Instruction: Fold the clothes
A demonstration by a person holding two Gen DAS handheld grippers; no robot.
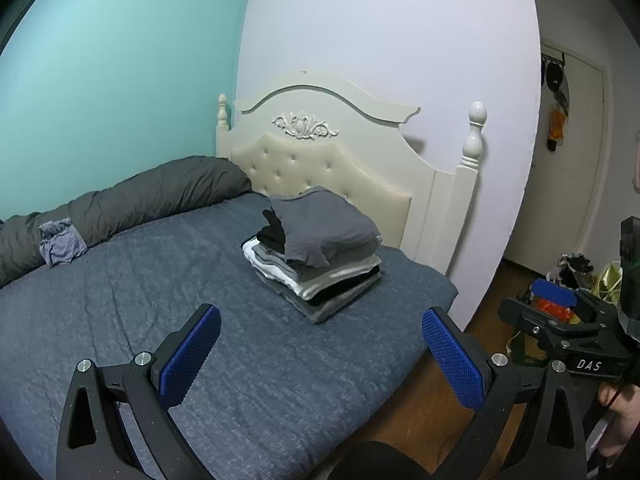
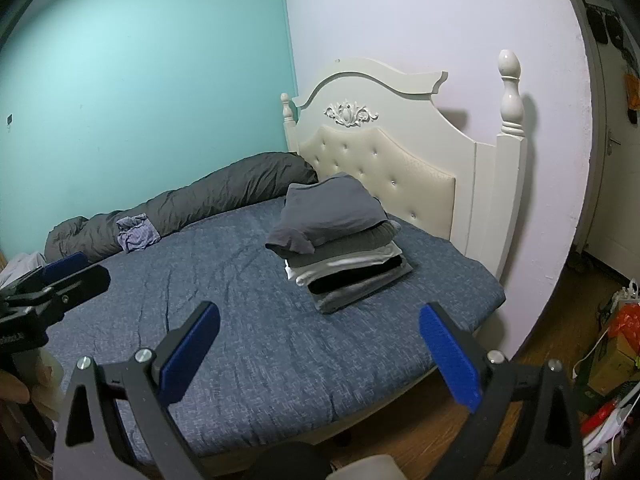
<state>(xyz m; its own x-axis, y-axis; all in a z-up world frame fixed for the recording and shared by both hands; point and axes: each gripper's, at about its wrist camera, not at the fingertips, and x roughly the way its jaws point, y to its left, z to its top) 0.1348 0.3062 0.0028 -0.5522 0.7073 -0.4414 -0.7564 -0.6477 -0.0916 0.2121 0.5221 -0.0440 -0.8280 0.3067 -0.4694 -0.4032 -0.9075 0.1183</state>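
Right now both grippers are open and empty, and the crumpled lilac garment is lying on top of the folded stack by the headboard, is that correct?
Not quite. The crumpled lilac garment is not on the folded stack; it lies apart from it, against the rolled grey duvet on the far side of the bed, as the right wrist view shows. The rest holds: the left gripper and right gripper are open and empty.

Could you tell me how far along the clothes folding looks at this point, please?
Done: a stack of folded clothes sits on the bed near the headboard, though its top grey piece looks loosely laid. In hand: nothing; the left hand-held gripper and right hand-held gripper are both open and empty above the bed. Left: one crumpled bluish garment lies unfolded against the dark rolled duvet.
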